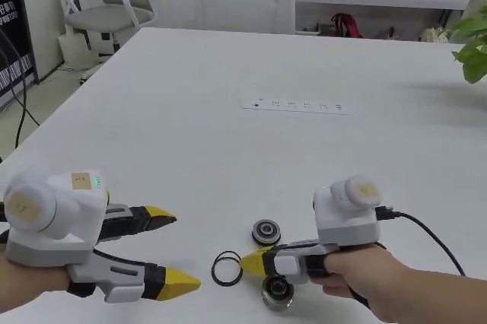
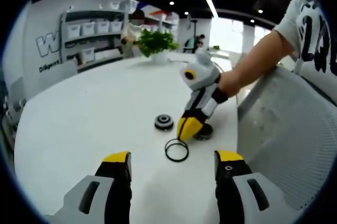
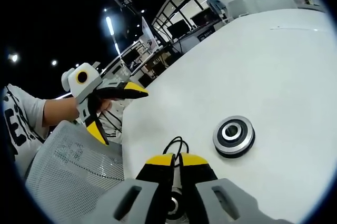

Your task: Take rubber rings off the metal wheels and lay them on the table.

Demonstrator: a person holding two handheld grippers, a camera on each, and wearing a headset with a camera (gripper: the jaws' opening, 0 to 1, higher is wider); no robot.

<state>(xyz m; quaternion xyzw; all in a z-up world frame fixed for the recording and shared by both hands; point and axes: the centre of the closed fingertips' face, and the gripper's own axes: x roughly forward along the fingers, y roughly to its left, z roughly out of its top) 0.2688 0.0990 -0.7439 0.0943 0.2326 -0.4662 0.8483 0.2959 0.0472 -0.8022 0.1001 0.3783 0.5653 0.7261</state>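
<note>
A loose black rubber ring [image 1: 227, 268] [image 2: 176, 150] [image 3: 177, 144] lies flat on the white table [image 1: 228, 134]. My right gripper [image 1: 249, 263] [image 2: 185, 133] [image 3: 176, 160] is shut, its yellow tips pinching the ring's near edge. Just behind it sits a metal wheel [image 1: 266, 230] [image 2: 164, 121] [image 3: 234, 135] with a dark rubber rim. A second, bare-looking wheel [image 1: 277, 291] [image 2: 204, 131] lies under the right gripper, partly hidden. My left gripper [image 1: 171, 249] [image 2: 174, 158] [image 3: 120, 113] stands open to the left of the ring, holding nothing.
A flat white power strip [image 1: 297, 106] is set into the table's middle. Green plant leaves [image 1: 472, 50] hang over the far right edge. Office chairs [image 1: 103, 12] stand beyond the far side. A black cable [image 1: 434, 236] trails from the right gripper.
</note>
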